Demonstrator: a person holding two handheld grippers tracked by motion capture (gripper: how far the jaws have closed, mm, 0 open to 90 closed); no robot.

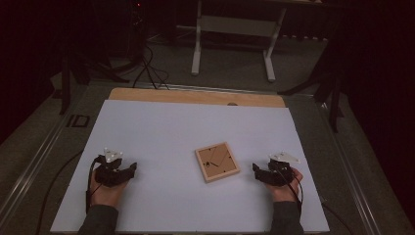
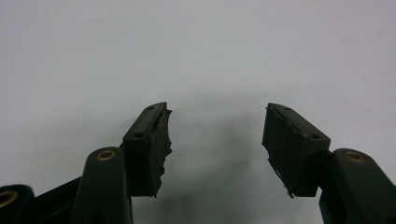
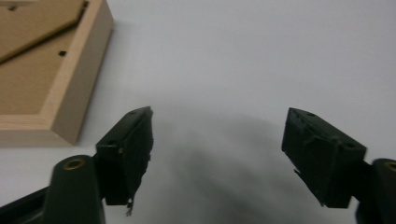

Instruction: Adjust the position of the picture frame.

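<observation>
Both grippers at rest, jaws wide and empty, before any contact.
Left gripper [image 1: 128, 171] sits lower left, right gripper [image 1: 258, 171] lower right on the white table [image 1: 161, 127]; the wooden picture frame [image 1: 217, 161] lies face-down at centre, just beside the right gripper. Next, probably a reach toward its edge.

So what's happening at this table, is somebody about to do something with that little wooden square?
A person sits at a white table, holding a two-jawed claw in each hand. The left claw and the right claw both rest low on the table with jaws apart, gripping nothing. A square wooden frame lies flat between them, nearer the right claw, and nothing touches it. It looks like a starting position.
</observation>
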